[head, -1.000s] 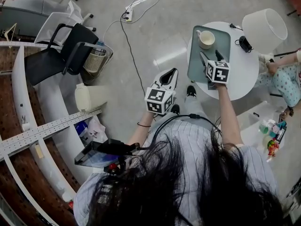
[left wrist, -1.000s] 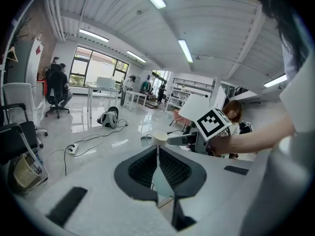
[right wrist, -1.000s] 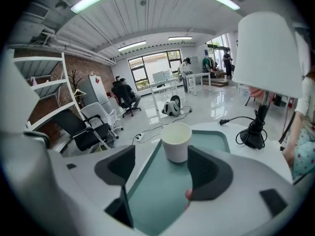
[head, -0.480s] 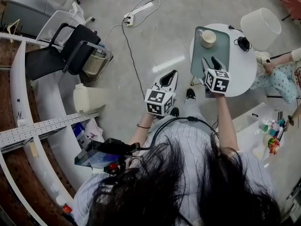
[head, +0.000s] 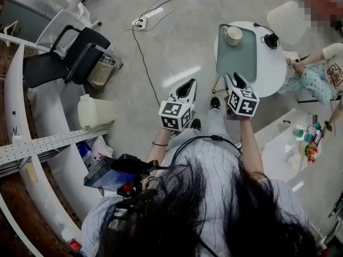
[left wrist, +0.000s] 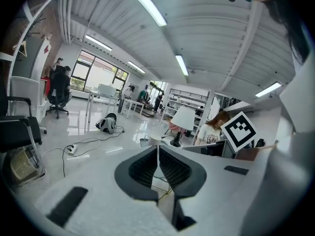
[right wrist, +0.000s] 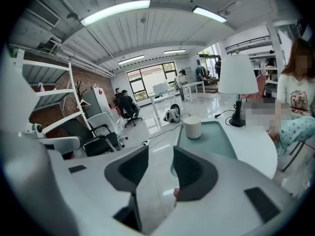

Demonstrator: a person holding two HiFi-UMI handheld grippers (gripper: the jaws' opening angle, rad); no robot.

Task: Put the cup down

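Your cup (head: 232,35) stands in the far corner of the tray (head: 236,60), your right gripper (head: 235,81) closing its jaws on nothing, your left gripper (head: 188,85) with jaws pressed together.

1. A round white table (head: 272,73) stands on a glossy grey floor (head: 182,47).
2. A grey-green rectangular tray (head: 238,58) lies on the table's left half, reaching from its near edge to its far edge.
3. A pale cup (head: 233,35) stands upright at the tray's far end.
4. A lamp (head: 286,20) with a black base and a white shade stands at the table's far edge, just right of the tray.
5. On the floor, well left of the table, lies a white power strip (head: 140,22) with a black cable (head: 146,63) trailing from it. Farther left, a black chair (head: 59,60) stands beside a wire basket (head: 103,71).
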